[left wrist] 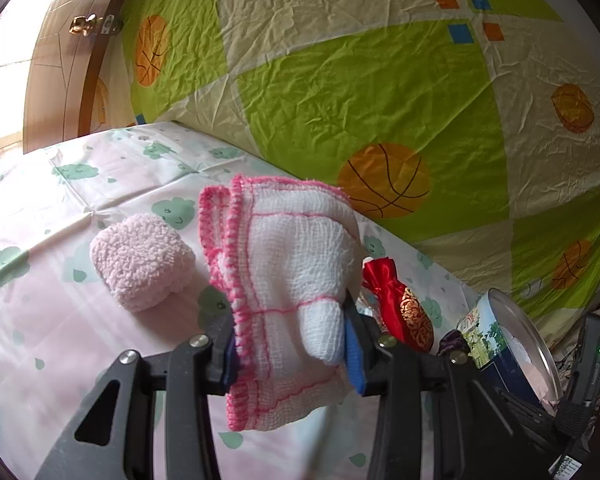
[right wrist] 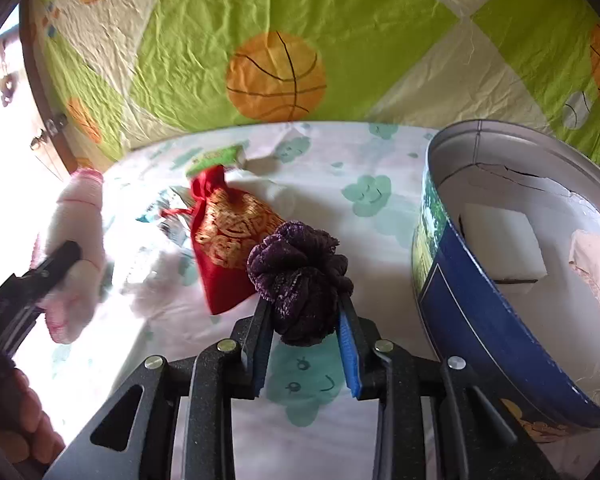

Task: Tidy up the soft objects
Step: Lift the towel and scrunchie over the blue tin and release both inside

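Left wrist view: your left gripper [left wrist: 290,344] is clamped on a folded white gauze cloth with pink stitched edging [left wrist: 284,280], which fills the centre of the frame and hangs between the blue pads above the bed sheet [left wrist: 60,320]. A fluffy pink sock bundle [left wrist: 142,262] lies on the sheet at centre left, just beside the cloth. At lower right, a red satin pouch with gold embroidery [left wrist: 400,308] lies near a round tin [left wrist: 512,344] that stands at the right edge.

Right wrist view: your right gripper [right wrist: 304,320] has its jaws closed around a dark purple scrunchie [right wrist: 300,276] at the centre of the frame; the pads press its lower part from both sides. The red pouch [right wrist: 228,240] lies touching the scrunchie, to its left. The round tin [right wrist: 460,300], blue-sided and open at the top, occupies the right of the frame, with a white block [right wrist: 504,248] and pale fabric [right wrist: 596,268] inside. Your left gripper [right wrist: 66,258] with the gauze cloth [right wrist: 76,216] shows at the left edge. A green basketball-print quilt [right wrist: 340,20] fills the top.
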`<state>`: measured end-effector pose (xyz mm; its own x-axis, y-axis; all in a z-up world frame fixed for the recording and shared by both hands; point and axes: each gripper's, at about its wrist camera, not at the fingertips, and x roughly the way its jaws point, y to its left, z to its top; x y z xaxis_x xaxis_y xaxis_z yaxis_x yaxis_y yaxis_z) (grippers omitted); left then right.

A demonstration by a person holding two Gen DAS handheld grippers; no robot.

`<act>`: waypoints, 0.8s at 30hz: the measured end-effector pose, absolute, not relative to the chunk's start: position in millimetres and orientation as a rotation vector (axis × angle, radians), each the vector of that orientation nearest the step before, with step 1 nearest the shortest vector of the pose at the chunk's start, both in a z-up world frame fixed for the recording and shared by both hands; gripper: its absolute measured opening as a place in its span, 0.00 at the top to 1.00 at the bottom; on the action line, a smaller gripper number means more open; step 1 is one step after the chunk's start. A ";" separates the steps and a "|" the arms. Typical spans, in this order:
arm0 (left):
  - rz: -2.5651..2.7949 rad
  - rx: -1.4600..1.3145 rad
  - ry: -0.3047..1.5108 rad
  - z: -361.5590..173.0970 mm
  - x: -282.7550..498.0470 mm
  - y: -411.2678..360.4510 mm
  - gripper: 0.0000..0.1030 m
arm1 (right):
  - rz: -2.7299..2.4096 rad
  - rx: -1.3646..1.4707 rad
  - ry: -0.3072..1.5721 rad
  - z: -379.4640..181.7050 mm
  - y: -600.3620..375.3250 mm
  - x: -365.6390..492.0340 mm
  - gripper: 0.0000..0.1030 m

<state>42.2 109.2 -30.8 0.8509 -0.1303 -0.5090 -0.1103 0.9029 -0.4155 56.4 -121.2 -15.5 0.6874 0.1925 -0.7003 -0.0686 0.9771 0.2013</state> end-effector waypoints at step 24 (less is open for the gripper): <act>-0.055 -0.330 0.324 -2.7 15.0 82.2 0.60 | 0.199 0.160 0.414 44.7 -139.9 -9.2 0.68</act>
